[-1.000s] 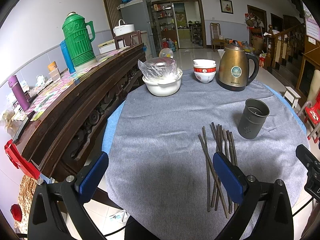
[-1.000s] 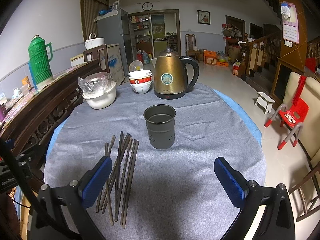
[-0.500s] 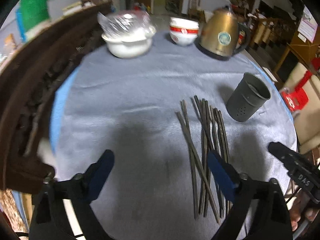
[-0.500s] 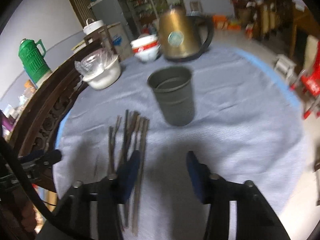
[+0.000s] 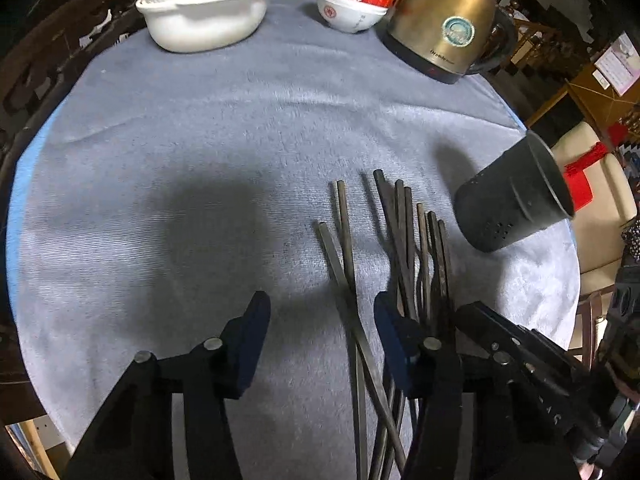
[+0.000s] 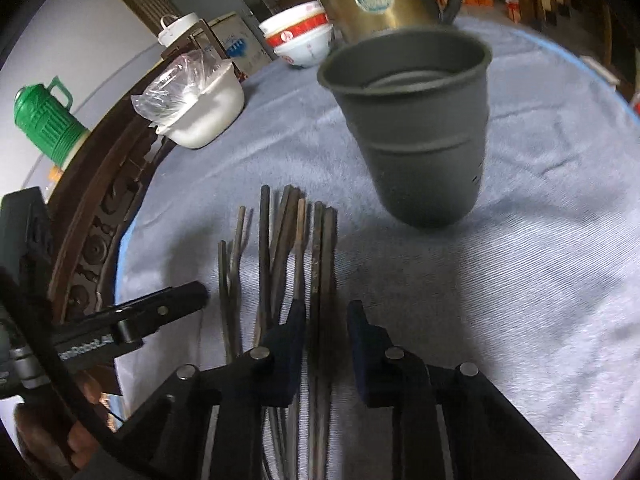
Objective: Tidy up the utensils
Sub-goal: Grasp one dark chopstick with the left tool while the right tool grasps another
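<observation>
Several dark chopsticks point(image 5: 400, 248) lie side by side on the grey tablecloth point(image 5: 200, 140); they also show in the right wrist view point(image 6: 288, 240). A dark grey utensil cup point(image 5: 516, 200) stands upright to their right, seen close in the right wrist view point(image 6: 416, 120). My left gripper point(image 5: 320, 320) is open and low over the near ends of the leftmost chopsticks. My right gripper point(image 6: 326, 320) is partly closed, its jaws straddling two chopsticks on the right of the bundle without visibly clamping them.
A gold kettle point(image 5: 448, 28), stacked red and white bowls point(image 5: 354, 0) and a white pot with a plastic bag point(image 5: 204, 12) stand at the far side. A carved dark wooden sideboard point(image 6: 108, 184) with a green thermos point(image 6: 44, 124) runs along the left.
Both grippers have dropped and moved forward to the chopsticks. The right gripper's jaws have narrowed a lot around two chopsticks; the left's jaws have narrowed somewhat.
</observation>
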Tool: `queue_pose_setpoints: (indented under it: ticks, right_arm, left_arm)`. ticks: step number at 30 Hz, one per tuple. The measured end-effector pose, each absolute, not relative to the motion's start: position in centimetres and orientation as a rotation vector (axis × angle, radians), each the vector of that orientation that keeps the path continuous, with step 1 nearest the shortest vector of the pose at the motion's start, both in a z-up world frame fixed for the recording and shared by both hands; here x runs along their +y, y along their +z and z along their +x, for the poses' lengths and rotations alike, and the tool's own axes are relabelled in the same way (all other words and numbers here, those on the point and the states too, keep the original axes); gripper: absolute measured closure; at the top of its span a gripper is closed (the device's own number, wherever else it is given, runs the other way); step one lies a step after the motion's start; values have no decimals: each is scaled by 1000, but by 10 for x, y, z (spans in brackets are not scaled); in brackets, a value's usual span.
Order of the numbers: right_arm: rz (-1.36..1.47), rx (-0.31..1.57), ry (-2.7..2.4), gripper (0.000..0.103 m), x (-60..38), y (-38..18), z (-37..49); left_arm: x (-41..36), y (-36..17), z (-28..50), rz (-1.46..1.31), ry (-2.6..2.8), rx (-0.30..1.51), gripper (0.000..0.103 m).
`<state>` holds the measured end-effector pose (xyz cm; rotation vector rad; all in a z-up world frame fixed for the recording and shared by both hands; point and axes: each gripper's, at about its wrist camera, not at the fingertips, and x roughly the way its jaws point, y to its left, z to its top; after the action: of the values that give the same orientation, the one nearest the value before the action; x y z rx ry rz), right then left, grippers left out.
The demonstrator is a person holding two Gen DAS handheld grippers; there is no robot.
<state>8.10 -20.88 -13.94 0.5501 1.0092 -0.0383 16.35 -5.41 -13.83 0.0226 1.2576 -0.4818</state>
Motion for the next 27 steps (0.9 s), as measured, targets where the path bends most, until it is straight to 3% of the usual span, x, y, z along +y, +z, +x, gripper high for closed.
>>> queue_pose_setpoints:
  ticks: [2, 5, 8, 19, 27]
  right_arm:
    - [540, 1017, -54, 83, -208, -142, 85]
    - [553, 1043, -59, 86, -210, -149, 89]
    - [540, 1036, -61, 87, -211, -149, 89]
    - [526, 1073, -105, 86, -223, -146, 90]
    - [415, 1112, -177, 85, -206, -141, 115]
  left_arm:
    - [-57, -145, 167, 20, -483, 1284, 68]
    - [-58, -152, 171, 7, -492, 1299, 75]
    - [-58, -152, 173, -6, -512, 1297, 91]
    - [-36, -157, 184, -10, -484, 1312, 93]
    - [-43, -161, 198, -31, -445, 1335, 86]
